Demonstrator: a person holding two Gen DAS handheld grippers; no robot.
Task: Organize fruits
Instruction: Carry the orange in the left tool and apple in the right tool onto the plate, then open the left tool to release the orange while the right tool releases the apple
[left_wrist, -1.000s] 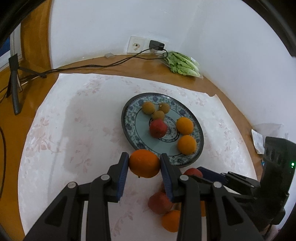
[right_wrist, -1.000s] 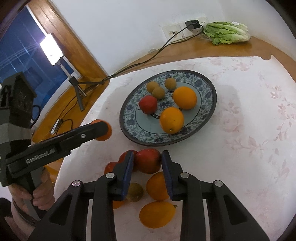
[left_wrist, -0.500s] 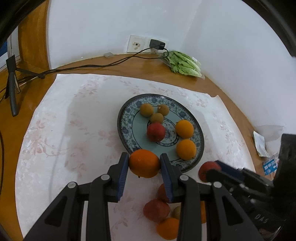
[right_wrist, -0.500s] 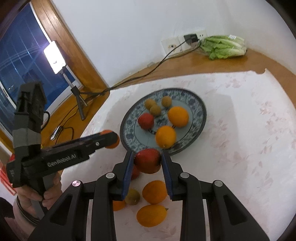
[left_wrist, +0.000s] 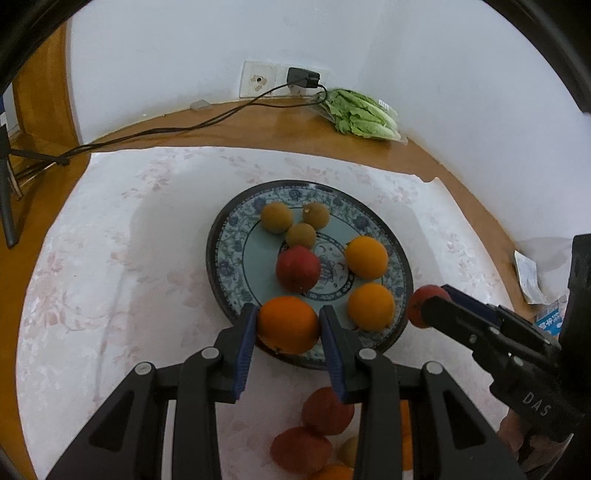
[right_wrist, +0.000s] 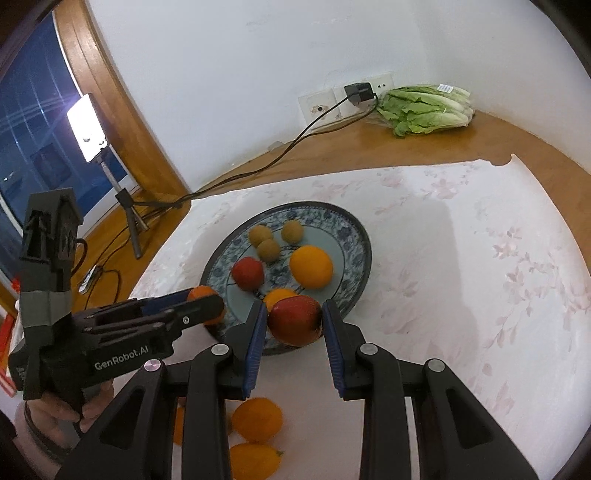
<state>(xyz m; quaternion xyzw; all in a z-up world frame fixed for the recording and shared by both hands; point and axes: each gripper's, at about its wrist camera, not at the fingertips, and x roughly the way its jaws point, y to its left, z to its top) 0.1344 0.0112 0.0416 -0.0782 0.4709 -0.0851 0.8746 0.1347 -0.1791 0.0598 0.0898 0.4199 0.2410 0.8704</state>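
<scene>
So right now I've got both claws loaded. My left gripper (left_wrist: 288, 325) is clamped on an orange (left_wrist: 288, 324), hanging over the near rim of the blue patterned plate (left_wrist: 221, 254). My right gripper (right_wrist: 293, 321) is squeezed onto a red apple (right_wrist: 294, 319), also at the plate's near edge, just beside the left one. On the plate already: three little brown fruits (left_wrist: 301, 235) bunched at the back, another red apple (left_wrist: 298, 268) in the middle, two oranges (left_wrist: 366, 257) on the right. Looks like it's sorted by kind, so I'd guess my orange goes by the oranges and the apple beside the red one. Leftover fruit (right_wrist: 257, 421) sits on the tablecloth (left_wrist: 110, 258) under the grippers. The two claws are close together, so I'd set down one at a time to avoid bumping.
</scene>
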